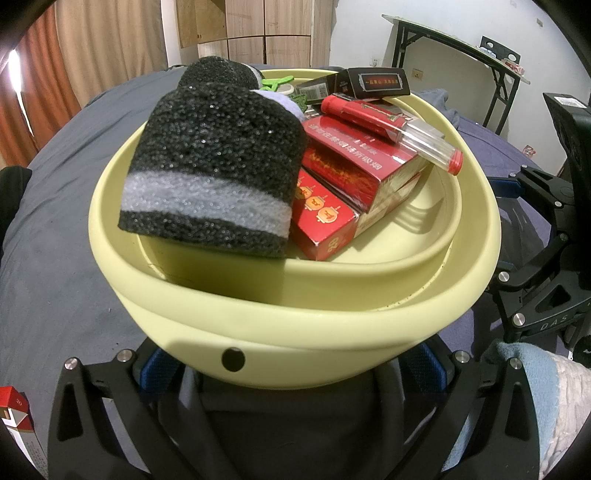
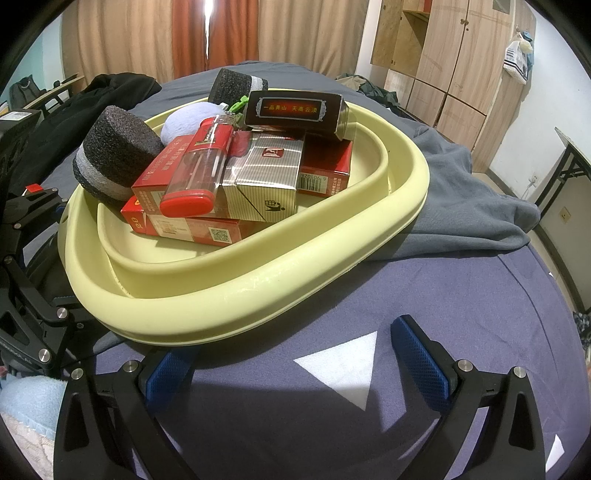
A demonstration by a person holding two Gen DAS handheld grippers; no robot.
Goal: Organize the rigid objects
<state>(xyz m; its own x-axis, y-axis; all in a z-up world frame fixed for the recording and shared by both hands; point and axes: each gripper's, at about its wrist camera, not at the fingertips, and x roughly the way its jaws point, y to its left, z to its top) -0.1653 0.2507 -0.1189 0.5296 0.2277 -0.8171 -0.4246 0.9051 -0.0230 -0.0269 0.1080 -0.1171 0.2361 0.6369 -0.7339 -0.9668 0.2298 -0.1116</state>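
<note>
Left gripper [image 1: 295,373] around yellow basin [image 1: 332,314] near rim, contact hidden so can't tell grip. Right gripper [image 2: 295,354] spread wide, empty, over blue bed sheet [image 2: 461,295]. Basin sits on bed, holds sponges [image 1: 214,166], red boxes [image 1: 354,166], lighter [image 2: 199,166]. Curtains [image 2: 147,33], wardrobe [image 2: 454,55] behind

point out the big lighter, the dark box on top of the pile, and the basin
big lighter [image 2: 195,173]: right wrist view, clear body above the red base.
dark box [image 2: 295,110]: right wrist view, labelled front face.
basin [image 2: 258,299]: right wrist view, near outer rim.
</note>
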